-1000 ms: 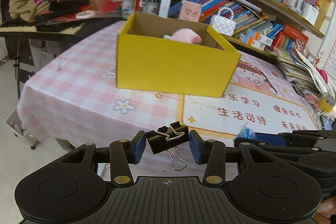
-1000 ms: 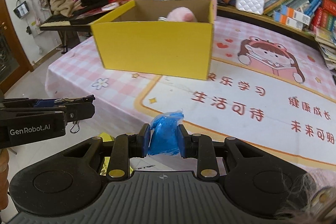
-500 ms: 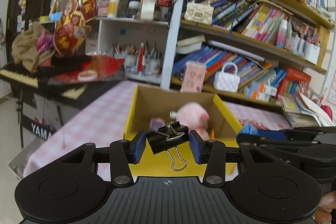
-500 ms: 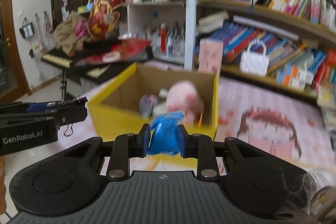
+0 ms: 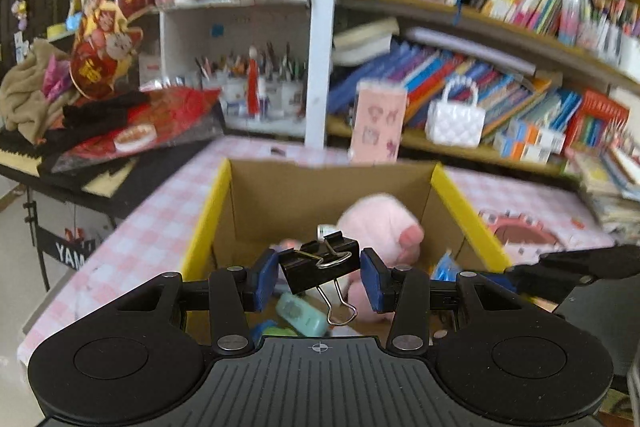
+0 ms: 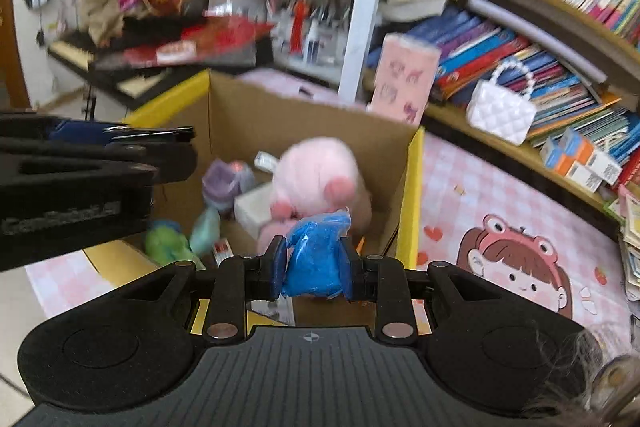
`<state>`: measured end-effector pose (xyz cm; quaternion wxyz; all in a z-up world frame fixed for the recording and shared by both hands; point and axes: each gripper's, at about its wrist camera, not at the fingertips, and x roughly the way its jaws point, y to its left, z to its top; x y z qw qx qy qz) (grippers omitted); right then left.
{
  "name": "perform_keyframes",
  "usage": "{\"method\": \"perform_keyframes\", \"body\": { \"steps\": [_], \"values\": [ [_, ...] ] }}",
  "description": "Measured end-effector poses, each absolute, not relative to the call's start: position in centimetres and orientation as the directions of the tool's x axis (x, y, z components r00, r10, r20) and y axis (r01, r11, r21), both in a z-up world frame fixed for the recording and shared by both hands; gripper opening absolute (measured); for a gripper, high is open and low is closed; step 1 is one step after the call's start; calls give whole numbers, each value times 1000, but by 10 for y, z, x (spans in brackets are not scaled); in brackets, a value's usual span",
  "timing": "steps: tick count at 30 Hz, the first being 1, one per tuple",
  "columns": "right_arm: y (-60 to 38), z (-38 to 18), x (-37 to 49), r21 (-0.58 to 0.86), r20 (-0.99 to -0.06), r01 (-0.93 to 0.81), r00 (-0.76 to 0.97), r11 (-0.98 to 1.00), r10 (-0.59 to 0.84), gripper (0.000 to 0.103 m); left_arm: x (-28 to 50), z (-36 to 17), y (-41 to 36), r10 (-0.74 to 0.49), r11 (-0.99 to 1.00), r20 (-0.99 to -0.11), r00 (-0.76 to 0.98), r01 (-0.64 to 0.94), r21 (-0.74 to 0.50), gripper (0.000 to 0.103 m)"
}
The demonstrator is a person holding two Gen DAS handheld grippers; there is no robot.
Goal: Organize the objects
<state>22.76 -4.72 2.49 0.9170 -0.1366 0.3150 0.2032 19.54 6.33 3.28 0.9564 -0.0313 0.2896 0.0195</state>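
Observation:
My left gripper (image 5: 319, 275) is shut on a black binder clip (image 5: 320, 262), whose wire handle hangs down. It hovers over the near edge of the open yellow cardboard box (image 5: 456, 205). My right gripper (image 6: 313, 269) is shut on a crumpled blue packet (image 6: 316, 254) above the same box (image 6: 414, 187), near its right wall. Inside the box lie a pink plush toy (image 5: 378, 223) (image 6: 318, 171), a mint-green item (image 5: 300, 313), a purple item (image 6: 228, 181) and a green item (image 6: 164, 241). The left gripper also shows at the left edge of the right wrist view.
The box stands on a table with a pink checked cloth (image 6: 480, 187). Behind it are crowded bookshelves (image 5: 500, 83), a white bag (image 6: 502, 111), a pink card (image 5: 378, 127) and pen pots (image 5: 248, 87). A piano piled with clutter (image 5: 80, 131) stands at the left.
Both grippers have moved forward from the table's front to above the open box, still holding the clip and the blue packet. The box's inside now shows from above.

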Motion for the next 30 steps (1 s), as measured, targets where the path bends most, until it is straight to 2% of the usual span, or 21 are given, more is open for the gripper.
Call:
{"method": "perform_keyframes", "body": {
  "steps": [4, 8, 10, 12, 13, 15, 21, 26, 30],
  "values": [
    [-51, 21, 234, -83, -644, -477, 696, 875, 318, 25, 213, 17, 59, 40, 996, -626, 779, -84, -41, 43],
    [-58, 20, 239, -20, -658, -508, 655, 861, 371, 26, 223, 10, 59, 36, 993, -660, 750, -100, -59, 43],
    [-59, 21, 241, -13, -666, -527, 639, 850, 386, 29, 227, 8, 59, 43, 993, -672, 739, -106, -54, 44],
    [-59, 22, 242, -25, -669, -537, 636, 843, 386, 37, 227, 6, 60, 41, 992, -681, 731, -111, -60, 45],
    [-60, 23, 241, -39, -664, -535, 645, 844, 378, 36, 228, 6, 59, 39, 992, -681, 731, -113, -64, 46],
    [-63, 24, 237, -46, -653, -541, 652, 840, 385, 38, 224, 7, 58, 56, 990, -663, 747, -125, -58, 59],
    [-91, 44, 221, -10, -578, -491, 714, 871, 396, 47, 202, 31, 59, -4, 985, -564, 826, -93, -143, 79],
    [-120, 65, 189, 9, -502, -424, 781, 906, 371, 48, 173, 60, 52, -12, 986, -460, 888, -65, -152, 86],
    [-142, 74, 158, 31, -470, -331, 828, 943, 306, 49, 141, 68, 42, -25, 988, -423, 906, -42, -149, 90]
  ]
}}
